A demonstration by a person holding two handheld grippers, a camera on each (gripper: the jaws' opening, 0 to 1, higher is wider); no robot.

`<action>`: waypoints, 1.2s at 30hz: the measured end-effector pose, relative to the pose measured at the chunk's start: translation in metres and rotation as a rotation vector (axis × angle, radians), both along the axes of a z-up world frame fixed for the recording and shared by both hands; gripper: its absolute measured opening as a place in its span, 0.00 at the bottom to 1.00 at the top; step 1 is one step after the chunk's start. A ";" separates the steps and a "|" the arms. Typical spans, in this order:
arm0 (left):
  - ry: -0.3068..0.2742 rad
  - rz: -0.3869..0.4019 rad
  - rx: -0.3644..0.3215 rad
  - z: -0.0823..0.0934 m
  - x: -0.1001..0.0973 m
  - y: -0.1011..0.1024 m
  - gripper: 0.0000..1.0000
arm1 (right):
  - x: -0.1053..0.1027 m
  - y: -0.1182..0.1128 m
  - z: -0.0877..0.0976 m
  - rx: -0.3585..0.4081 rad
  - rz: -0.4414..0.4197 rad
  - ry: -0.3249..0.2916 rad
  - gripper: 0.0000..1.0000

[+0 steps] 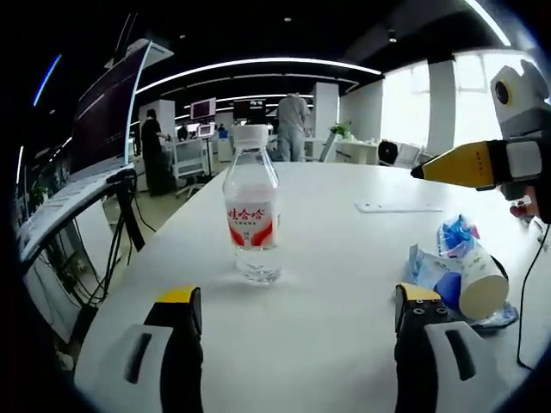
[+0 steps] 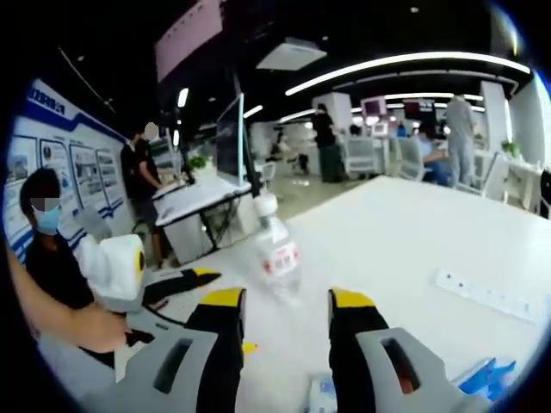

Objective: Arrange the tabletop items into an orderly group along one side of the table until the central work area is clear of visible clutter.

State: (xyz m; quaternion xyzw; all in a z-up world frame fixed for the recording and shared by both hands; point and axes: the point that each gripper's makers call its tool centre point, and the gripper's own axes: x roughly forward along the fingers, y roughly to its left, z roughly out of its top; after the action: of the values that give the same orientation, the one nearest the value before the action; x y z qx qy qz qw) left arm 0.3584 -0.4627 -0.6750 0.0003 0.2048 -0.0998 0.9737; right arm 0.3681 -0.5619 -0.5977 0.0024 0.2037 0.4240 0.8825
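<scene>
Standing upright on the white table (image 1: 344, 284), the water bottle (image 1: 251, 205) sits ahead of my left gripper (image 1: 297, 314), whose jaws are apart and hold nothing. Right of that gripper, a paper cup (image 1: 479, 280) lies on its side beside blue-and-white wrappers (image 1: 455, 237). My right gripper (image 2: 287, 314) also has its jaws apart and empty; in the right gripper view the bottle appears beyond them, tilted by the camera's roll. A flat white strip (image 1: 398, 207) lies farther across the table.
</scene>
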 end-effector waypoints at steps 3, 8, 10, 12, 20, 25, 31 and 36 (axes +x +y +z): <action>0.006 -0.010 -0.002 -0.001 -0.007 -0.002 0.95 | -0.006 -0.007 0.000 0.000 -0.014 0.002 0.35; 0.016 -0.022 -0.014 0.000 -0.019 -0.004 0.97 | -0.017 -0.016 0.001 -0.009 -0.019 0.001 0.35; 0.023 -0.015 -0.021 0.001 -0.025 -0.005 0.98 | -0.021 -0.019 0.002 0.000 -0.028 0.002 0.35; 0.020 -0.018 -0.033 0.004 -0.029 -0.008 0.99 | -0.026 -0.020 0.002 -0.004 -0.032 0.000 0.35; 0.026 -0.062 -0.013 0.007 -0.042 -0.014 0.99 | -0.046 -0.026 0.000 -0.013 -0.032 0.005 0.35; 0.018 -0.077 -0.004 0.012 -0.050 -0.015 0.99 | -0.055 -0.033 -0.001 -0.014 -0.043 0.009 0.35; 0.014 -0.096 0.002 0.015 -0.061 -0.020 0.99 | -0.064 -0.049 0.001 -0.014 -0.072 0.006 0.35; 0.018 -0.116 0.008 0.015 -0.070 -0.024 0.99 | -0.073 -0.065 0.000 -0.018 -0.099 0.008 0.35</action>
State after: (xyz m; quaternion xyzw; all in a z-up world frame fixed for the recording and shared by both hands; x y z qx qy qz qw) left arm 0.2879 -0.4866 -0.6600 0.0149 0.2135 -0.1554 0.9644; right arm 0.2949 -0.6269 -0.5977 0.0062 0.2108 0.3780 0.9015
